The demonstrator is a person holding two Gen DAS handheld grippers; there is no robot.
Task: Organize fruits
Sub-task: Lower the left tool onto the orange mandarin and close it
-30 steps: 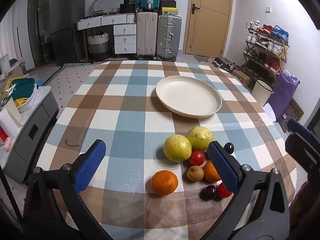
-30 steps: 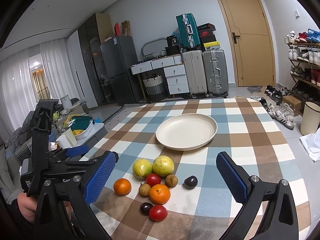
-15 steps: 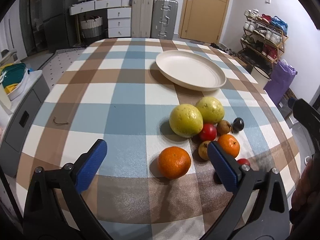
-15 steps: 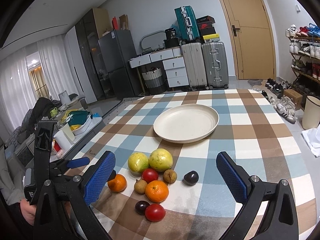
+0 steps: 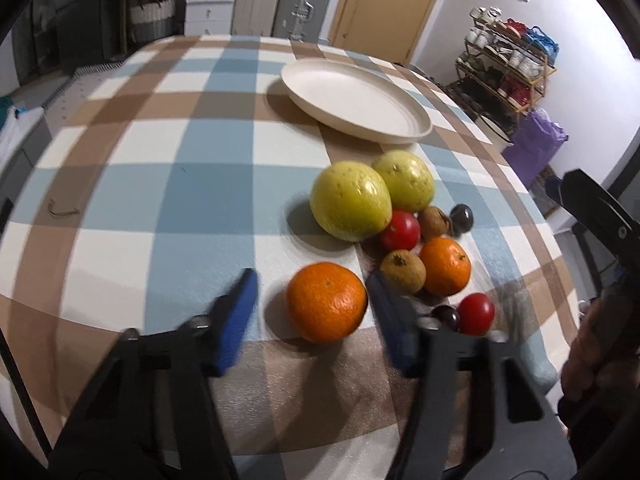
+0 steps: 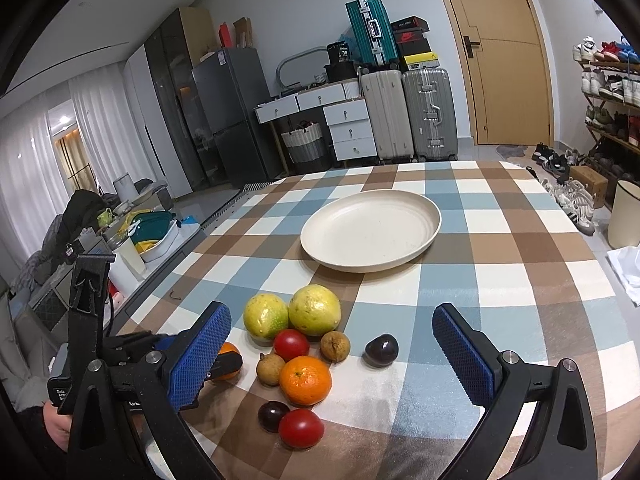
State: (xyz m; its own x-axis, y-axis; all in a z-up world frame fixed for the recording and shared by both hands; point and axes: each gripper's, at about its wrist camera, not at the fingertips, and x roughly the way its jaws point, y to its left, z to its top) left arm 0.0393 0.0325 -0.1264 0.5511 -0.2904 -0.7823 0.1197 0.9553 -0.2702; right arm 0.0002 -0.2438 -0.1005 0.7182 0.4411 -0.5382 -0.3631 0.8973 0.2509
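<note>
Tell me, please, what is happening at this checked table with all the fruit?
A person is sorting fruit with a hand-held gripper in each hand. The left hand-held gripper has just been closing around the larger round orange; its blue pads flank the fruit, but no firm contact shows yet. The right hand-held gripper hovers open over the remaining pile. The wide cream plate on the checked tablecloth holds nothing so far.
</note>
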